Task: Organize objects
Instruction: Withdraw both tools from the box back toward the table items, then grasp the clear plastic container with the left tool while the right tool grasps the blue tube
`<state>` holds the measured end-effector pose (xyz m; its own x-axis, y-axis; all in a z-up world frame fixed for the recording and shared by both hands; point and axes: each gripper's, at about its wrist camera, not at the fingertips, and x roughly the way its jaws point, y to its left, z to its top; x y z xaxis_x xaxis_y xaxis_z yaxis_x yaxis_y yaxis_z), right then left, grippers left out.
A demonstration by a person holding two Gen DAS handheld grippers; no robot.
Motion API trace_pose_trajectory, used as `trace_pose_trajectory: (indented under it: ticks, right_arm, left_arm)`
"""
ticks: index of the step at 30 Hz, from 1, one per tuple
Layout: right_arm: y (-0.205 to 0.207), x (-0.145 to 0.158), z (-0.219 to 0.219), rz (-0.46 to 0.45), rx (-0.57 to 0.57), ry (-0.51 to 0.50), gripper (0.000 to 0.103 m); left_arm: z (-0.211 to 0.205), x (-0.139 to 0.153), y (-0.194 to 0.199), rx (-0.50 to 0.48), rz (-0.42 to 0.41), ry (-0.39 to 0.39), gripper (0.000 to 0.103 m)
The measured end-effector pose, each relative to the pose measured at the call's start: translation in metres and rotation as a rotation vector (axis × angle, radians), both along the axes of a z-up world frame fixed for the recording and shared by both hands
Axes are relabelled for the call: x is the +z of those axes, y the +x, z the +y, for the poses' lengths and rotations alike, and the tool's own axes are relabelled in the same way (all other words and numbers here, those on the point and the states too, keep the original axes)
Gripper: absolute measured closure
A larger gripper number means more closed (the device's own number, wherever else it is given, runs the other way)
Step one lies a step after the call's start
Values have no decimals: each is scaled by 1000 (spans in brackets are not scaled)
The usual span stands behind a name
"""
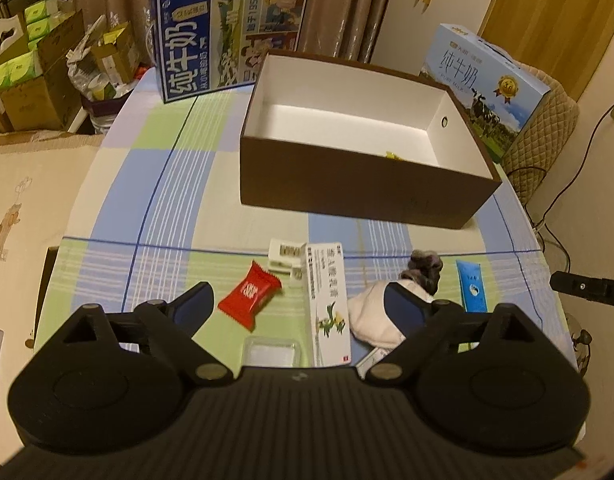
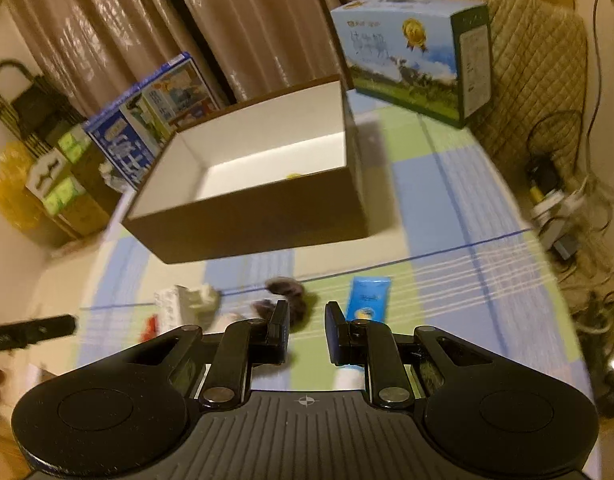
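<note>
While both claws hang open and empty, left claw (image 1: 299,312) sits nearest red candy packet (image 1: 250,295), between its fingers; brown box (image 1: 359,188) lies beyond; right claw (image 2: 306,334) hovers over sock (image 2: 285,294).

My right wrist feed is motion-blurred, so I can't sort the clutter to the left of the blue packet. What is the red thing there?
Observer: A red snack packet, lying flat on the checked tablecloth, apart from the brown box.
Operator: Is the left gripper on it?
Observer: No. The left gripper is open and empty; the packet lies just ahead of its left finger.
Operator: Anything nearer that I'm missing?
Observer: A small clear plastic case lies close under that gripper, beside a long white carton.
</note>
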<state>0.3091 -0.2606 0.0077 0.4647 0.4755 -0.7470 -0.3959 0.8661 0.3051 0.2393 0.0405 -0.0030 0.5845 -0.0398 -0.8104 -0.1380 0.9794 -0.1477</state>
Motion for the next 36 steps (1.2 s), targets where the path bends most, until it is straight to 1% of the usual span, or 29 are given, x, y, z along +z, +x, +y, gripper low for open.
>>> trace_pose_trajectory:
  ticks: [2, 8, 10, 11, 12, 13, 18, 22, 27, 32, 36]
  right_arm:
    - [-3, -3, -2, -1, 0, -5, 87]
    - [-1, -16, -9, 74, 14, -5, 86]
    - [-3, -20, -11, 87, 14, -5, 77]
    - [-4, -22, -12, 91, 13, -6, 66]
    - [-5, -24, -12, 95, 13, -9, 58]
    - [-6, -26, -12, 98, 14, -13, 57]
    - [-10, -34, -13, 112, 12, -27, 55]
    - [-10, -46, -13, 143, 12, -47, 53]
    - [-7, -62, -10, 167, 10, -85, 44]
    - [0, -77, -8, 184, 6, -90, 43]
    - [5, -85, -2, 176, 11, -112, 43]
  left_arm:
    - [0, -2, -4, 4, 5, 0, 13]
    - [0, -14, -14, 12, 34, 1, 13]
    - [-2, -18, -17, 12, 44, 2, 13]
    - [-2, -20, -18, 13, 49, -1, 13]
    - [-2, -22, -20, 15, 54, -3, 13]
    - [-3, -24, -21, 17, 59, -4, 13]
    - [-4, -31, -26, 19, 74, -5, 13]
    - [-2, -36, -30, 28, 77, -4, 13]
    - [7, -42, -35, 59, 95, 5, 13]
    - [15, -47, -40, 87, 101, 10, 13]
    - [20, -53, -42, 103, 105, 11, 13]
